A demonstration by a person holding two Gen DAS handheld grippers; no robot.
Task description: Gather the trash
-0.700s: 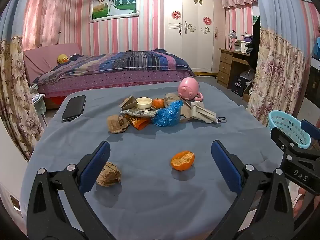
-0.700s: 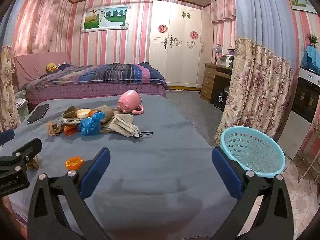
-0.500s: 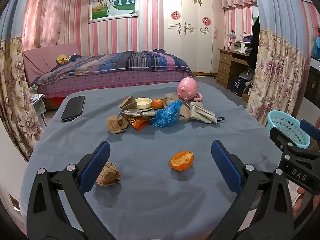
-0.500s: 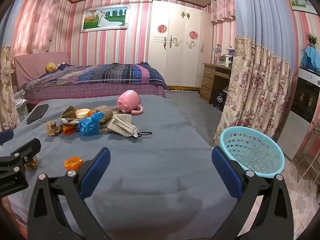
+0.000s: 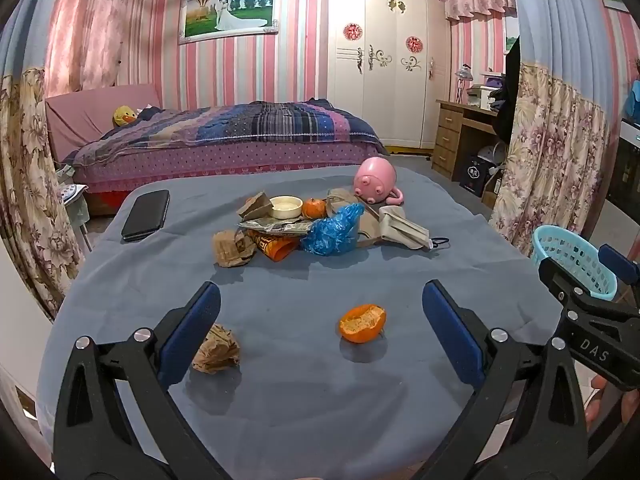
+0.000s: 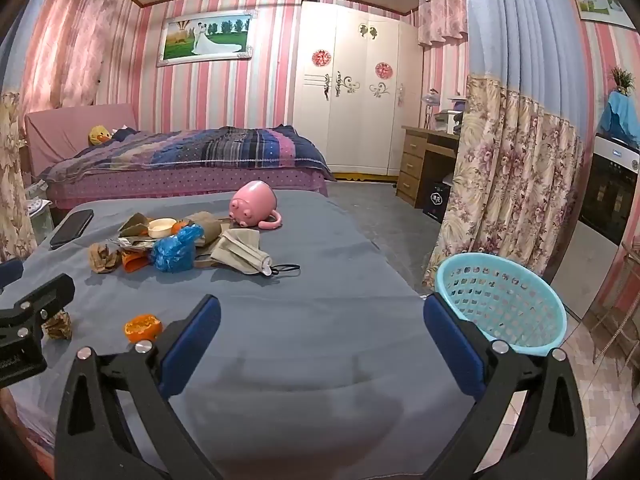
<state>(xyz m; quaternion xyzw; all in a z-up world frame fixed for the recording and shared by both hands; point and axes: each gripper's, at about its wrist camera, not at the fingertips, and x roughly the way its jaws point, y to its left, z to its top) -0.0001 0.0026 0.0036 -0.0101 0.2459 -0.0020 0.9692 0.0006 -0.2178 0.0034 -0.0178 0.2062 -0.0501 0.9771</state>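
Left gripper (image 5: 320, 332) wide open, empty, above grey cloth-covered counter (image 5: 300, 392). Right gripper (image 6: 320, 340) likewise spread, nothing held. Since moments ago, barely any shift in either view; no pickup begun. Orange half-peel (image 5: 362, 323) just ahead between left jaws; crumpled brown paper wad (image 5: 216, 349) beside left finger. Light blue plastic basket (image 6: 500, 300) beyond right gripper's right finger, apparently empty.

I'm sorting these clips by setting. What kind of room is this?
Most likely a home bedroom: a made bed with a patterned quilt, a white wardrobe and a wooden desk stand behind the cloth-covered table.
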